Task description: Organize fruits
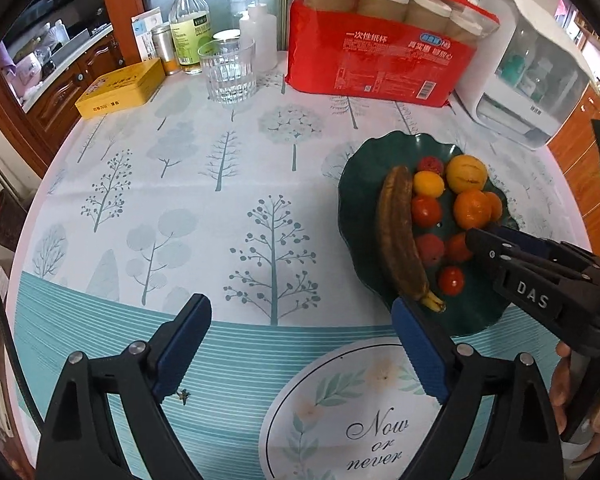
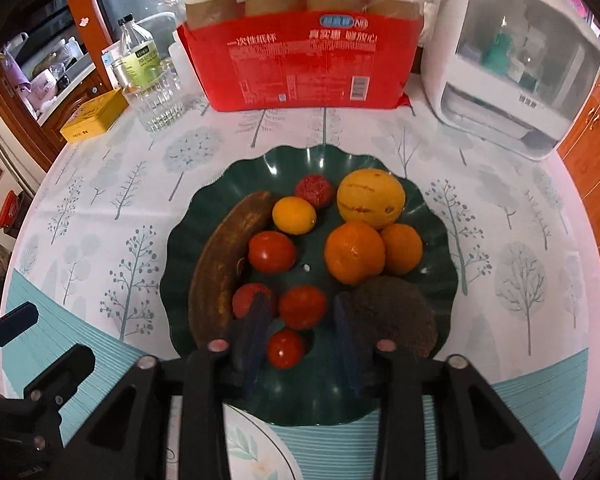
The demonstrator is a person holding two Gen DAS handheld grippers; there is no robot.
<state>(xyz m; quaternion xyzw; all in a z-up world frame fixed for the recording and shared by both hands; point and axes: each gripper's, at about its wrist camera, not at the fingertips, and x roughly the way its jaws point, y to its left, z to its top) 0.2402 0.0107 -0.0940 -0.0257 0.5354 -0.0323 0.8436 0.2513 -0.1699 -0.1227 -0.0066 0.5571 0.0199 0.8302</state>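
We see "Now or never" printed on the tree-patterned tablecloth (image 1: 220, 184) and "DAS" on the right gripper (image 2: 302, 340), whose jaws stand apart over the scalloped dark green plate (image 2: 284, 164). It holds one brown banana (image 2: 224, 264), three red tomatoes (image 2: 271, 251) and two oranges (image 2: 354, 252); our left gripper (image 1: 300, 344) gapes empty over the cloth

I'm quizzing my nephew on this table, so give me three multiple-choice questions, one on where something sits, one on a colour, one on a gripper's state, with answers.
1. Where does the banana lie?
A. on the yellow tin
B. in the plate, along its left side
C. inside the glass

2. What colour is the plate?
A. white
B. red
C. dark green

3. How is the left gripper?
A. open, nothing between its fingers
B. shut on a tomato
C. shut on the banana

Answers: B, it curves beside the fruit there; C, its wavy rim shows; A, only tablecloth between.
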